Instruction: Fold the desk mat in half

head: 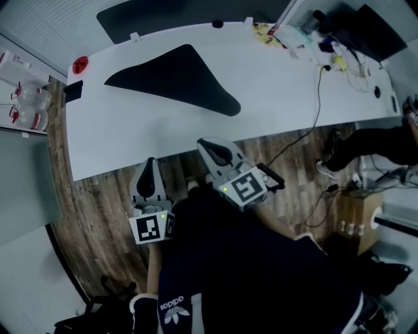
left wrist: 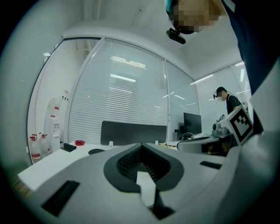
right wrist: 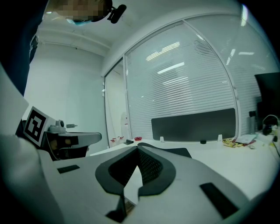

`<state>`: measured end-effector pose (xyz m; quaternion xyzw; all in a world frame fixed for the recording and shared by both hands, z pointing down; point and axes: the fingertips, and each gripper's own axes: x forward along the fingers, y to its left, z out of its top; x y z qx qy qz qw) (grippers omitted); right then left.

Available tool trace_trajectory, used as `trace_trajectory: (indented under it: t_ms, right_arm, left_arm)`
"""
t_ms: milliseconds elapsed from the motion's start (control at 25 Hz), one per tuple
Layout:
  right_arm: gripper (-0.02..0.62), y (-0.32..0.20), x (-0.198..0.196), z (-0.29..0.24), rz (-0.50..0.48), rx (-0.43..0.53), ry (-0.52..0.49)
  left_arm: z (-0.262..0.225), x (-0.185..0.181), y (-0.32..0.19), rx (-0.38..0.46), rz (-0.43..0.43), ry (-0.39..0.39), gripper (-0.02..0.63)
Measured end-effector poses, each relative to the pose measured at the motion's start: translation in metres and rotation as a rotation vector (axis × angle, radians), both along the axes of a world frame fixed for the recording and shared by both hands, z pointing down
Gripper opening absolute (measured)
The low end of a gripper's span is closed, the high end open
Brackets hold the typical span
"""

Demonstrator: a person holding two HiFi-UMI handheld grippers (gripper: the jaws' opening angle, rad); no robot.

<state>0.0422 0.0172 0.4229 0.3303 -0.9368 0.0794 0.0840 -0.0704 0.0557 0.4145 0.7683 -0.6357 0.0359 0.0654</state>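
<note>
The desk mat is lying flat on the white surface, towards its left half and well away from the near edge. From the head view it's a dark wedge rather than a plain rectangle, so my guess is it's already doubled over, though I can't make out two layers for sure.

Your left tool and right tool both hang close to your body, over the wooden floor and short of the surface's edge. Both have their jaws closed tip to tip with nothing between them. That reads to me like either you haven't reached in or you're done. Nothing is touching the mat.

As for the room, it's an office with a glass wall with blinds behind the surface and a black partition screen along its far edge. There's a monitor and some clutter at the far right corner, well apart from the mat, and a cable trails off the front edge. Another person is at the right end. A small red dish sits at the left corner, and water bottles stand beyond it.
</note>
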Motion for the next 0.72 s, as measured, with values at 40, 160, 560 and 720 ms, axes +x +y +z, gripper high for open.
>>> trace_trajectory:
  t_ms: [40, 160, 560, 720]
  right_arm:
    - [0.003, 0.0003, -0.0005, 0.0000, -0.001, -0.002, 0.001]
    - [0.003, 0.0021, -0.0018, 0.0001, -0.003, -0.002, 0.002]
    - [0.003, 0.0046, -0.0039, -0.0003, 0.004, 0.000, 0.003]
    - [0.003, 0.0048, -0.0055, 0.0005, -0.001, 0.009, 0.010]
  left_arm:
    - [-0.0001, -0.0009, 0.0001, 0.000, -0.002, 0.001, 0.003]
    - [-0.0029, -0.0016, -0.0002, 0.007, -0.002, 0.006, 0.003]
    - [-0.0031, -0.0042, 0.0014, 0.013, 0.002, 0.016, 0.003]
    - [-0.0017, -0.0065, 0.0019, 0.000, -0.005, 0.018, 0.003]
